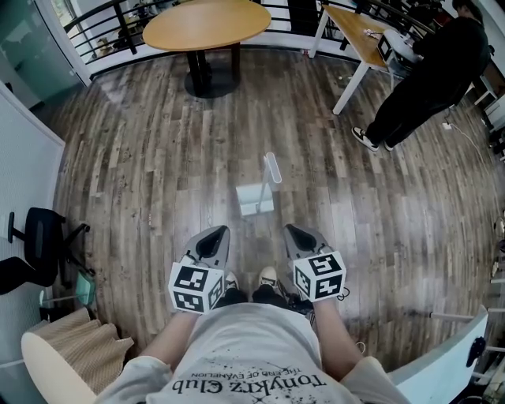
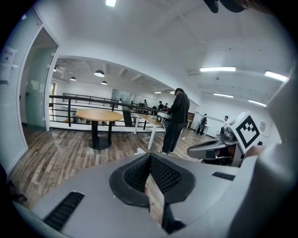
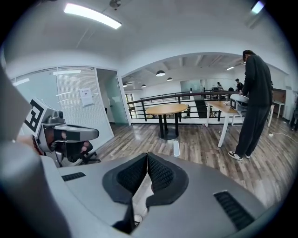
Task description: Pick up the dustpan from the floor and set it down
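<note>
The dustpan [image 1: 256, 198] is pale and see-through. It lies on the wooden floor straight ahead of my feet, with its long handle [image 1: 273, 167] slanting away. My left gripper [image 1: 216, 232] and right gripper [image 1: 294, 230] hang side by side close to my body, short of the pan and above the floor. Both are shut with nothing between the jaws. In the right gripper view the dustpan handle [image 3: 176, 148] shows just past the closed jaws. In the left gripper view only a white corner of the dustpan [image 2: 140, 150] peeks over them.
A round wooden table [image 1: 207, 24] stands farther ahead. A white-legged desk [image 1: 352, 35] is at the far right, with a person in black [image 1: 432, 75] beside it. A black office chair [image 1: 38, 245] and a white wall are to my left, a white partition [image 1: 442, 363] to my right.
</note>
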`<state>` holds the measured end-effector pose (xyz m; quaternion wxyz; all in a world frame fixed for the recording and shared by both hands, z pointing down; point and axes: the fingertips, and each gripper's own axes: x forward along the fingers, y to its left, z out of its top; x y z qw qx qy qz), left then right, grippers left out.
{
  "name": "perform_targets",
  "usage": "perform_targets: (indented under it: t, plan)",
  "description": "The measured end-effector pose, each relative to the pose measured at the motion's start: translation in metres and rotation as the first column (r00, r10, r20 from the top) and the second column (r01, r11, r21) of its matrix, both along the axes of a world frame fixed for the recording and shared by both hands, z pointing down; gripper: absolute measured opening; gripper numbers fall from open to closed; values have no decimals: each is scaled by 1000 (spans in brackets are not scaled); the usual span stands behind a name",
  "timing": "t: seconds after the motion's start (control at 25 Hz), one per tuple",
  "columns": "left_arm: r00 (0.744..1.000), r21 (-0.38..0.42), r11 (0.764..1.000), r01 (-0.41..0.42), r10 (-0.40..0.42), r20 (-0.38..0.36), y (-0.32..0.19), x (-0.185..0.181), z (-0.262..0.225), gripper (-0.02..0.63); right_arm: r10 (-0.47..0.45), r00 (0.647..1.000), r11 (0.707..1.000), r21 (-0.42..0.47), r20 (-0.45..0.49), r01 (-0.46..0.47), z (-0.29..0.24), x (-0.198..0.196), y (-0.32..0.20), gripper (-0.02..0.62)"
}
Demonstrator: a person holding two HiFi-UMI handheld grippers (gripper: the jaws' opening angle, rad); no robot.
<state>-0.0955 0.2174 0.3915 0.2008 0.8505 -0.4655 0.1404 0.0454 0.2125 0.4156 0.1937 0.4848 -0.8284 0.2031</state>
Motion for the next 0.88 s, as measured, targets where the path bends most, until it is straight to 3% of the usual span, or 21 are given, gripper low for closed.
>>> perform_targets:
  t: [0.12, 0.48, 0.88]
  plan:
    - [999, 28, 999, -21, 20, 28, 3, -11, 0, 23, 20, 1000, 1000, 3, 0, -20, -1, -10, 1, 25]
    - [999, 12, 999, -47, 47, -2, -2, -40, 3, 23, 109, 994, 994, 7, -3, -109, 0, -18, 3, 26]
    - [1000, -3, 1000, -20, 20, 2, -43, -35, 11, 23, 96, 995, 995, -8, 12, -96, 15, -12, -39, 25]
